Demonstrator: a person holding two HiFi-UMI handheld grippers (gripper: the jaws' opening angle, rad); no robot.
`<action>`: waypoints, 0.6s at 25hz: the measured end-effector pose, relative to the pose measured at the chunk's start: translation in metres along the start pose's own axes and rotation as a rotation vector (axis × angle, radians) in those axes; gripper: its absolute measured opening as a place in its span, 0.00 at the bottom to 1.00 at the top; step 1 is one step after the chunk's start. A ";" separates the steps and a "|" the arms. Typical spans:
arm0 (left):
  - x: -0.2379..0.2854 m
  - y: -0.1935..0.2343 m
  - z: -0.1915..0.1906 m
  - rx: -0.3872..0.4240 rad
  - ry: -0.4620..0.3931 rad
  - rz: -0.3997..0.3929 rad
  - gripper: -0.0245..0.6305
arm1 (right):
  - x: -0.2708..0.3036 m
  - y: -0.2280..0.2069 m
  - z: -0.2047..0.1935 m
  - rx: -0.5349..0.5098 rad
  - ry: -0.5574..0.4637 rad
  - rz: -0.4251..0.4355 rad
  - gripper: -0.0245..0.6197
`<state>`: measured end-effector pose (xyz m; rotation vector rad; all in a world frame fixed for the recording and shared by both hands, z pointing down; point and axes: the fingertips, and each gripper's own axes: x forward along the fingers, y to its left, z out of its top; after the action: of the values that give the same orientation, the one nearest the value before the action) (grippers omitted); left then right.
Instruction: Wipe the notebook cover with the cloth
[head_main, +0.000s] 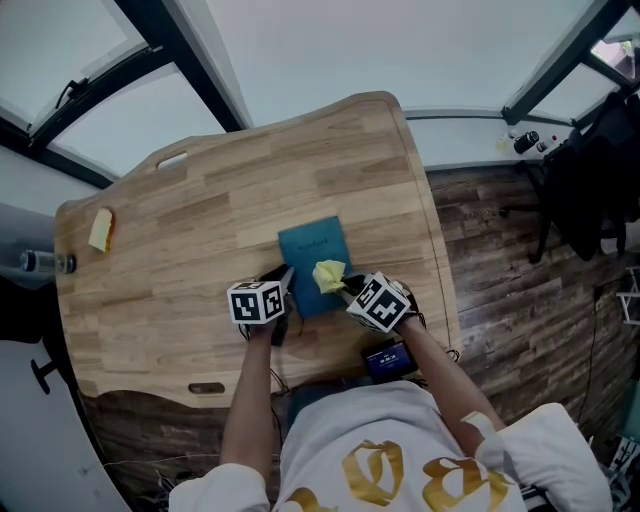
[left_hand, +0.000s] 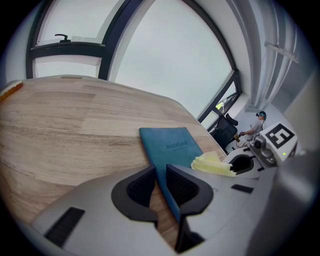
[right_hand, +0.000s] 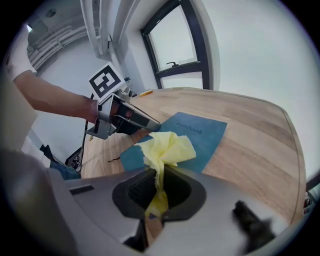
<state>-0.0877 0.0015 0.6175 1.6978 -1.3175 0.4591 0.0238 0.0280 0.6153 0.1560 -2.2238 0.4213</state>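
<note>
A teal notebook (head_main: 313, 255) lies flat near the front middle of the wooden table (head_main: 200, 200). My left gripper (head_main: 286, 290) is shut on the notebook's near left edge; in the left gripper view the notebook (left_hand: 170, 146) runs in between the two dark pads of the left gripper (left_hand: 161, 189). My right gripper (head_main: 342, 286) is shut on a crumpled yellow cloth (head_main: 329, 274). In the right gripper view the cloth (right_hand: 167, 149) bunches out of the right gripper (right_hand: 159, 187) over the near part of the notebook (right_hand: 202, 134). The left gripper (right_hand: 131, 119) shows beside it.
A small yellow piece (head_main: 100, 229) lies at the table's far left, and a bottle (head_main: 45, 263) stands just off that edge. A dark device with a blue screen (head_main: 388, 359) sits at the near table edge by my right arm. A black chair (head_main: 590, 185) stands on the floor at right.
</note>
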 end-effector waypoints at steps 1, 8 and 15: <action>0.000 0.000 0.000 0.000 0.000 0.000 0.15 | 0.001 -0.001 0.000 -0.003 0.000 -0.001 0.10; 0.000 -0.001 -0.001 -0.003 0.005 -0.003 0.15 | 0.002 -0.006 0.006 0.006 0.007 -0.010 0.10; 0.000 -0.001 -0.002 -0.006 0.008 -0.006 0.15 | 0.010 -0.022 0.020 -0.007 -0.001 -0.042 0.10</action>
<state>-0.0864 0.0030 0.6180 1.6928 -1.3060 0.4576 0.0081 0.0002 0.6167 0.1991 -2.2182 0.3902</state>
